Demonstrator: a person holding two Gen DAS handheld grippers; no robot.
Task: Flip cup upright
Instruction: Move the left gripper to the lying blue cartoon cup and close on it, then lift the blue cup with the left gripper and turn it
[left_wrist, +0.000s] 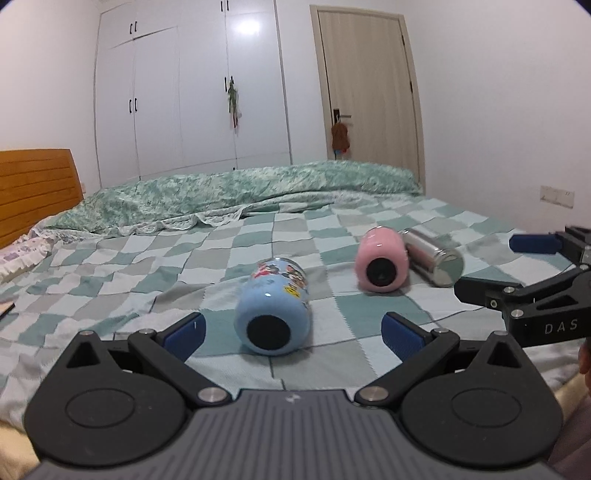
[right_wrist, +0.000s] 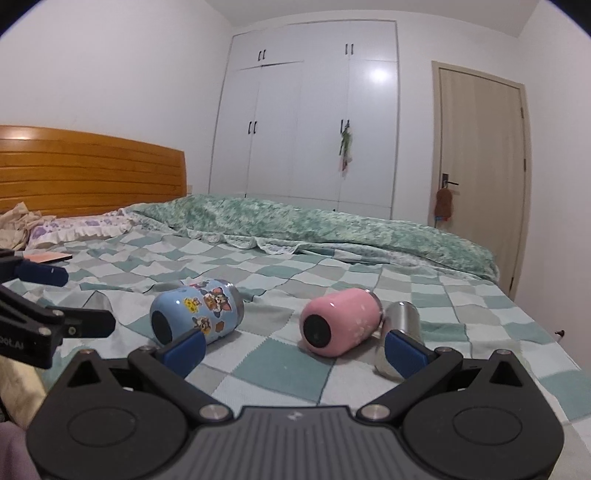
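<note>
Three cups lie on their sides on the checked bedspread. The blue cartoon cup (left_wrist: 275, 310) lies with its base toward me, between the open fingers of my left gripper (left_wrist: 293, 334), untouched. It also shows in the right wrist view (right_wrist: 195, 314). The pink cup (left_wrist: 382, 264) lies to its right, touching the steel cup (left_wrist: 434, 260). My right gripper (right_wrist: 295, 349) is open, and the pink cup (right_wrist: 340, 321) lies just ahead between its fingers. The steel cup (right_wrist: 402, 319) is partly hidden behind the right fingertip (right_wrist: 404, 350).
A rumpled green duvet (left_wrist: 240, 195) lies across the far side of the bed. The wooden headboard (right_wrist: 88, 173) and pillows (right_wrist: 74, 227) are at the left. A flat booklet (right_wrist: 48, 256) lies near the pillows. White wardrobe and door stand behind.
</note>
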